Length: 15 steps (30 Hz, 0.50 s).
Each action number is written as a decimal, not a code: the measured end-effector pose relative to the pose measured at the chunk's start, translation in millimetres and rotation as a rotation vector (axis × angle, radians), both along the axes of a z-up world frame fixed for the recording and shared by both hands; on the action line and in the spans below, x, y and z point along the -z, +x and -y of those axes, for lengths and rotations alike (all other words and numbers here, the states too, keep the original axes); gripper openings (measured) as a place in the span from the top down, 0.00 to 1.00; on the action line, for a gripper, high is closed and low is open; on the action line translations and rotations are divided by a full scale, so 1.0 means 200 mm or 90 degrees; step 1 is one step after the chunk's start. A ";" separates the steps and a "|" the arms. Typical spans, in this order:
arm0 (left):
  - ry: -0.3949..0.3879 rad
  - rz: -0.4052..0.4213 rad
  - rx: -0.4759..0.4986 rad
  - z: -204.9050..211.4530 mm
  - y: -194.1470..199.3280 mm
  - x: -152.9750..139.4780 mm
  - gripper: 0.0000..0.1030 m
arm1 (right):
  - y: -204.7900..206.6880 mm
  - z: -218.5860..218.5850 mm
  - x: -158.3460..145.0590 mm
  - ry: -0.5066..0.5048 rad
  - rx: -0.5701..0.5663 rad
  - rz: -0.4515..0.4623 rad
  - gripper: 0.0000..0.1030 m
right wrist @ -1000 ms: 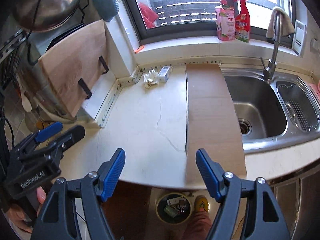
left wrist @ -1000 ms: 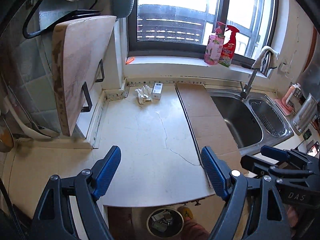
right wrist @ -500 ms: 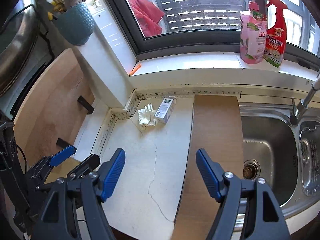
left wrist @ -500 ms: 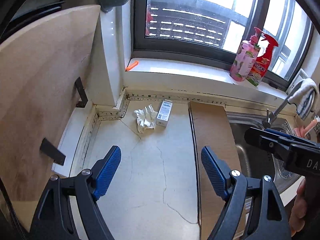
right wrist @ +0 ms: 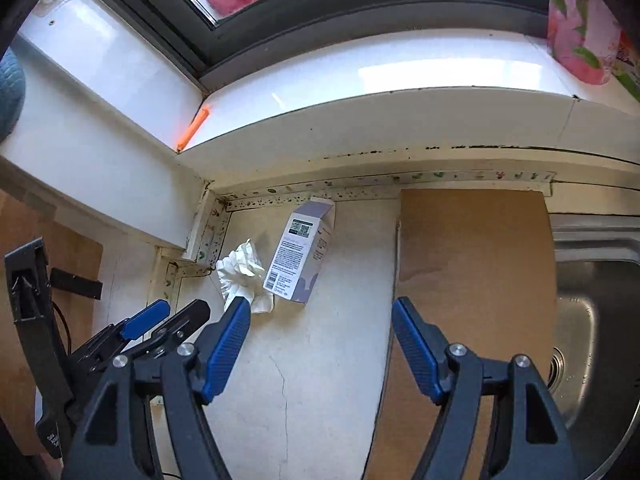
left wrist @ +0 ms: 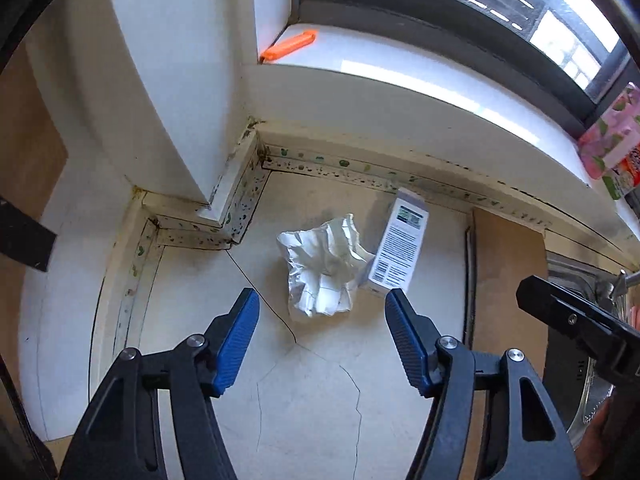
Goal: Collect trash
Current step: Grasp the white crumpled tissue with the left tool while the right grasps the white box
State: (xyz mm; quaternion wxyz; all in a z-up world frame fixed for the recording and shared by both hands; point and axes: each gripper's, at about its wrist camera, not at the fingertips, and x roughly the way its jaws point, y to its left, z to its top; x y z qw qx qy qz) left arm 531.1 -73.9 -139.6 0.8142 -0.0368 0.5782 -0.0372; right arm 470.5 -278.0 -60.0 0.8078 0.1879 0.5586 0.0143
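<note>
Our left claw [left wrist: 322, 324], jaws just narrowing but empty, hovers over the crumpled tissue [left wrist: 325, 266]. It looks light and soft, so we pinch mid-wad. Our right claw [right wrist: 321, 330] gapes empty near the small carton [right wrist: 300, 258].

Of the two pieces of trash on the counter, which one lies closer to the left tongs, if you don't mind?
The crumpled white paper: it sits just ahead of the open left tongs, while the printed carton lies to its right, toward the wooden board.

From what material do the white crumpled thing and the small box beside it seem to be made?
White crumpled thing: probably tissue or thin paper, matt, with soft irregular creases. Small box: apparently thin printed cardboard, fairly smooth, with sharp folded edges, fine text and a barcode.
</note>
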 end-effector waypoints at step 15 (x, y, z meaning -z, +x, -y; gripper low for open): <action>-0.073 -0.081 -0.052 -0.05 0.23 0.44 0.56 | 0.21 -0.02 0.33 0.039 0.011 -0.045 0.28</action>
